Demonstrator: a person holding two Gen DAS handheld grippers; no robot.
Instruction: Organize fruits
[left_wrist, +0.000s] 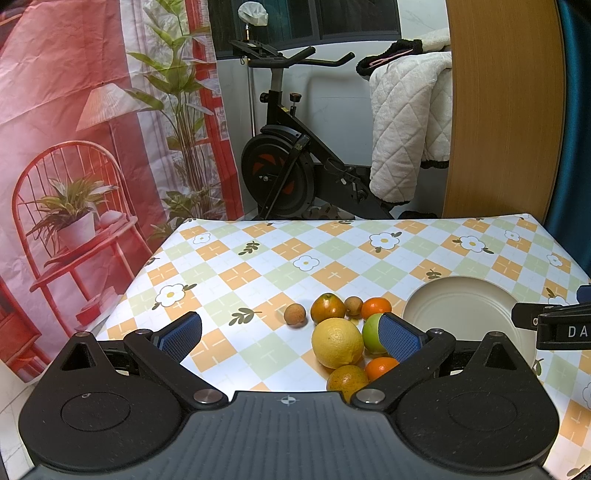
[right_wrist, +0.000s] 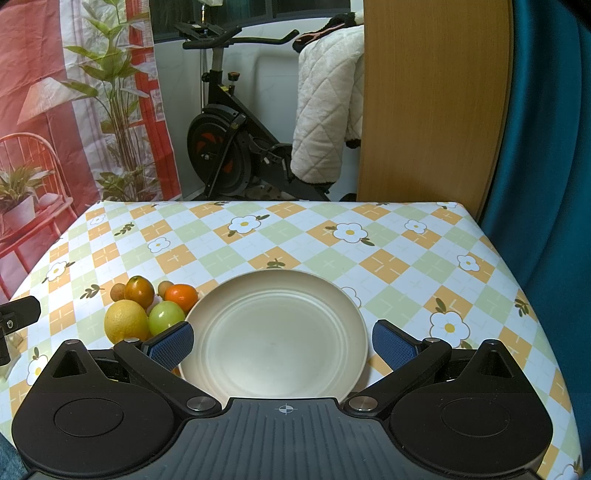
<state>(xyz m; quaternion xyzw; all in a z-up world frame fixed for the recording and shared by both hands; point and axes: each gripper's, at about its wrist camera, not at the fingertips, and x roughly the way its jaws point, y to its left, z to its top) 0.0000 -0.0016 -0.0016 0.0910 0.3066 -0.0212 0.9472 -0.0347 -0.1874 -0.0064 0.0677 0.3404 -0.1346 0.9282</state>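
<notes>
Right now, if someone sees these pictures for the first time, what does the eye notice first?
Probably the cluster of fruits on the checked tablecloth, with the big yellow lemon and a green apple in front. Just to their right lies an empty cream plate, directly ahead of the open right gripper. Behind the table stands a black exercise bike.

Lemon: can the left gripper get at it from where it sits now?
Probably yes. The left gripper is open with nothing held, and the lemon lies ahead, right of centre. The green apple sits close beside it, so that side is tight.
</notes>
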